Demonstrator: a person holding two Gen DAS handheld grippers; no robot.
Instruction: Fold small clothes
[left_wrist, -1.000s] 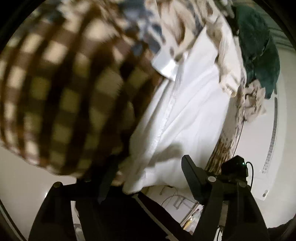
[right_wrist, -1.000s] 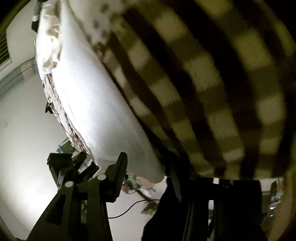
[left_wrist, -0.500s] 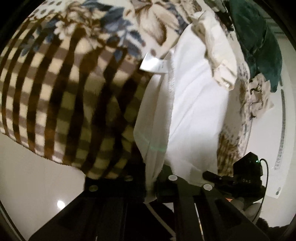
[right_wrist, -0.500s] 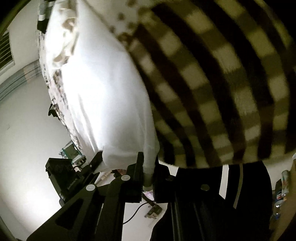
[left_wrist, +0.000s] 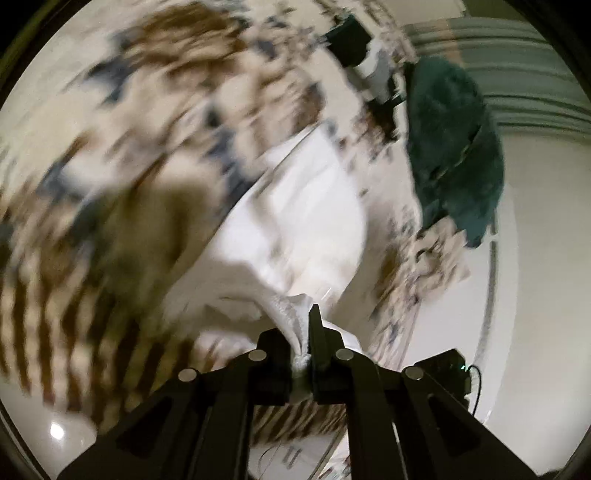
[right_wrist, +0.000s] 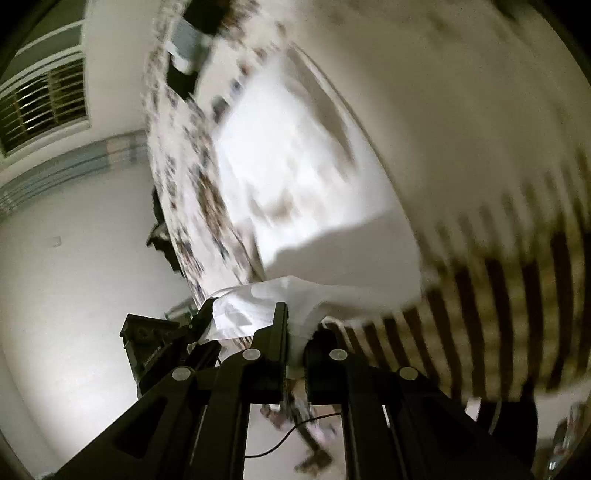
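Note:
A white garment (left_wrist: 295, 221) lies on a bed with a floral cover (left_wrist: 166, 92); both views are blurred by motion. My left gripper (left_wrist: 301, 343) is shut on a bunched edge of the white garment, lifted off the bed. My right gripper (right_wrist: 295, 347) is shut on another edge of the same white garment (right_wrist: 295, 177), which folds up toward the jaws. A brown striped blanket (left_wrist: 55, 314) hangs over the bed's near edge and also shows in the right wrist view (right_wrist: 517, 295).
A dark green cloth (left_wrist: 454, 147) lies at the far right of the bed, with a crumpled pale cloth (left_wrist: 439, 247) below it. A black box (right_wrist: 155, 347) stands on the floor left of the bed. A window (right_wrist: 44, 107) is in the wall.
Both grippers went from open to shut on the white garment's near edge. They have now lifted that edge and swung up fast, so more of the bed top shows.

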